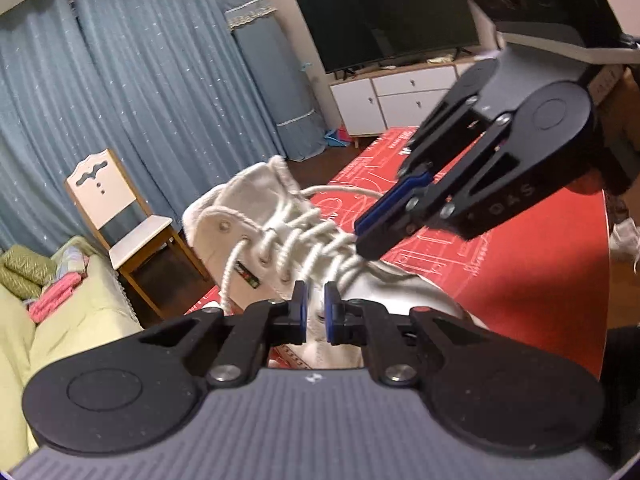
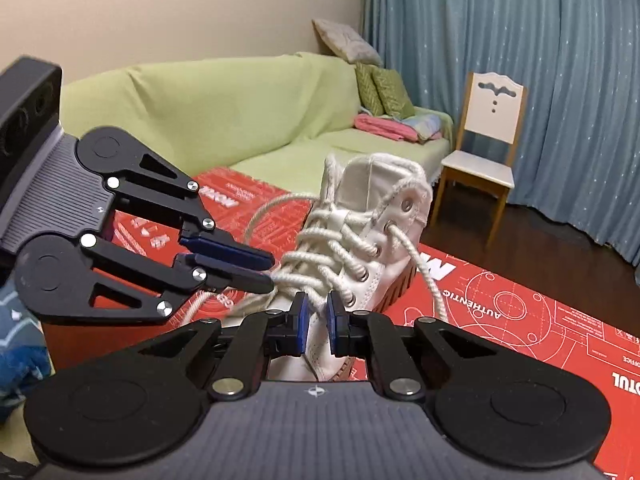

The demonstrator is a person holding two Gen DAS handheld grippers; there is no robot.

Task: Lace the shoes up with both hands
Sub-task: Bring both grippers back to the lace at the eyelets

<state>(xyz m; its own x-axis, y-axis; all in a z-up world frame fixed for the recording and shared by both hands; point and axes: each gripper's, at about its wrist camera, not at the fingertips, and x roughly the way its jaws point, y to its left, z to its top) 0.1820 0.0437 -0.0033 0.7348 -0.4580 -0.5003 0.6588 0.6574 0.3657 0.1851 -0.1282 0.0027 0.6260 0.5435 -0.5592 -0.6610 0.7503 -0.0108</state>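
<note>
So the left claw (image 2: 270, 272) sits slightly apart with nothing clamped, tips right at the lower laces (image 2: 320, 260). White high-top shoe (image 2: 376, 216) stands mid red tabletop (image 2: 520, 312); canvas looks light and floppy, cord soft, so I'd pinch the loose ends. Right claw (image 1: 362, 236) also apart, empty. Green sofa (image 2: 208, 112), chair (image 2: 488, 132), curtains (image 2: 520, 40) behind.

a red printed mat (image 2: 520, 304) covers the surface under both sets of fingers; a white high-top shoe (image 2: 376, 216) stands on it just ahead of them.
</note>
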